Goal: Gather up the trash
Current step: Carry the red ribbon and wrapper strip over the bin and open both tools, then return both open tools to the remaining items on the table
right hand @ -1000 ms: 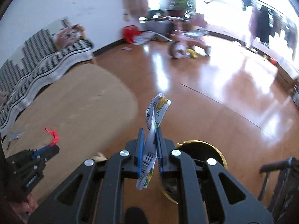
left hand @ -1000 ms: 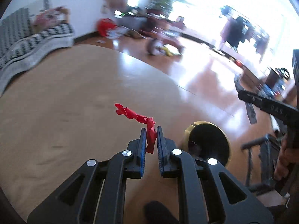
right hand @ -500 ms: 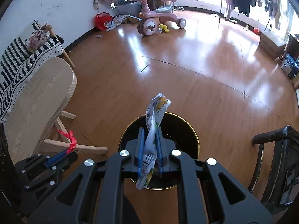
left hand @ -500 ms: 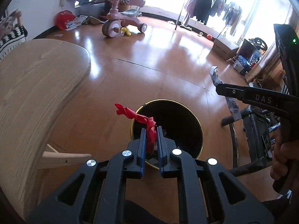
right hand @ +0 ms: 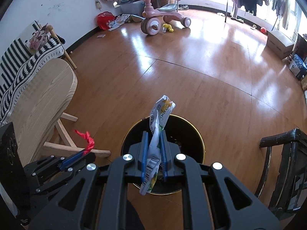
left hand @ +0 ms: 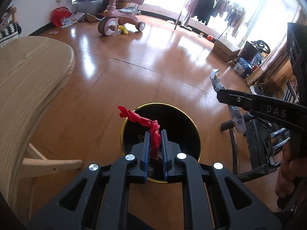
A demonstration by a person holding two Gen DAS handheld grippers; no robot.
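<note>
A round black trash bin with a gold rim (left hand: 193,126) (right hand: 199,140) stands on the wooden floor below both grippers. My left gripper (left hand: 155,134) is shut on a twisted red wrapper (left hand: 143,119), held above the bin's mouth; the same gripper (right hand: 87,151) and red wrapper (right hand: 87,139) show at the left of the right wrist view. My right gripper (right hand: 154,135) is shut on a crumpled white, green and yellow packet (right hand: 160,115) with a barcode, also over the bin. In the left wrist view that packet (left hand: 217,82) sticks out of the right gripper's tip (left hand: 220,94).
A light wooden table (left hand: 28,80) (right hand: 44,95) with slanted legs stands left of the bin. A dark chair (right hand: 284,163) (left hand: 255,134) is on the right. Farther off are a pink tricycle (right hand: 159,17), a red bag (right hand: 103,20) and a striped sofa (right hand: 23,61). A hand (left hand: 289,170) grips the right handle.
Both grippers swung away from the table top toward the bin and dropped lower; the bin now lies under both. The wrapper and packet stayed clamped throughout.
</note>
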